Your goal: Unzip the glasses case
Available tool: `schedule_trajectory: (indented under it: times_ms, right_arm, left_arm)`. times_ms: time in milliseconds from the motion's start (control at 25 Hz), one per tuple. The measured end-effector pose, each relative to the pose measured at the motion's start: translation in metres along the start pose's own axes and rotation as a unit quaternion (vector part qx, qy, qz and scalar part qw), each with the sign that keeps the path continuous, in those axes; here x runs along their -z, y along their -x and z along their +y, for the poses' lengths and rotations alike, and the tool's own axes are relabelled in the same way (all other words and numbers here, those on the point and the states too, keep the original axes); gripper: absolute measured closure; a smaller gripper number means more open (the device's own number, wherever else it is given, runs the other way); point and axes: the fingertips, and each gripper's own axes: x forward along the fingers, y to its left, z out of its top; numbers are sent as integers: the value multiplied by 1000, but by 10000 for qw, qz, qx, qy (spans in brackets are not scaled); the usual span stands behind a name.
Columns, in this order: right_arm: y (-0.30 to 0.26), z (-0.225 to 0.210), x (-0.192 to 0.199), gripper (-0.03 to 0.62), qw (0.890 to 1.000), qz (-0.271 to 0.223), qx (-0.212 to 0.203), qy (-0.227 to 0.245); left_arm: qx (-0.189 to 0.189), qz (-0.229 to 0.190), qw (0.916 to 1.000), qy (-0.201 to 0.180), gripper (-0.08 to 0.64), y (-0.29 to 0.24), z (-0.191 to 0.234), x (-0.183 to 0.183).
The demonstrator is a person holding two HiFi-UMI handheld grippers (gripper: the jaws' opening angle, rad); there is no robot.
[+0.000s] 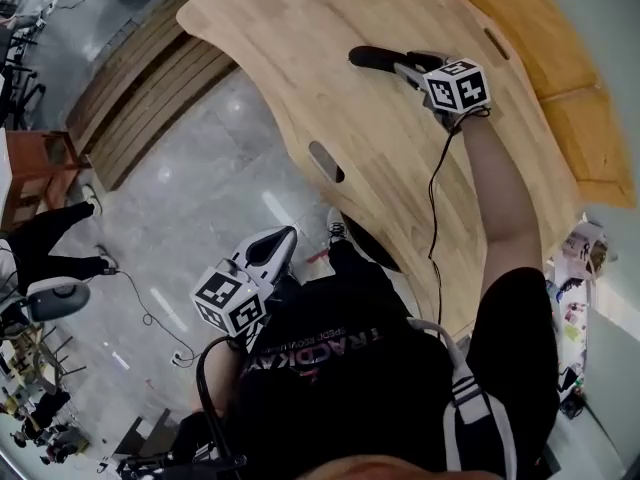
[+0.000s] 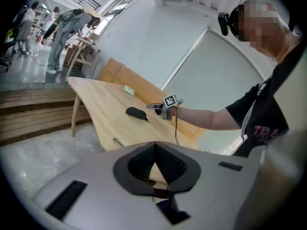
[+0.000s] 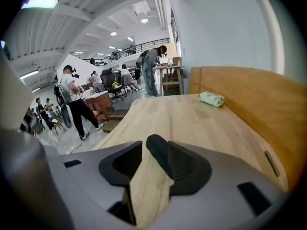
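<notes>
Left gripper (image 1: 285,241) shut; right gripper (image 1: 405,66) open near glasses case (image 1: 372,58).

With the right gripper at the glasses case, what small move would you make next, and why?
Probably ease the right gripper forward and close it on the near end of the glasses case: its jaws stand apart right at that end, holding nothing, while the left gripper, shut, is away from the table.

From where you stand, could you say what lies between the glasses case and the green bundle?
Only bare tabletop between the glasses case and green bundle, seen in the left gripper view.
</notes>
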Motion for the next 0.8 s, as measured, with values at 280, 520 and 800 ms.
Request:
schedule_trajectory:
  times_ms: [280,520,800]
  right_arm:
    - [-63,-31,12,329,9919,1193,-418,98]
    - [-78,-32,30,260,9782,1835,-911,344]
    - [-85,-7,50,261,9701,1939,-1215,809]
  left_arm:
    - [-371,12,9988,331,548,-1,14,13]
    - [-637,21,9962,594,548,6,17,23]
    - [-585,45,9962,640,548,0,16,25]
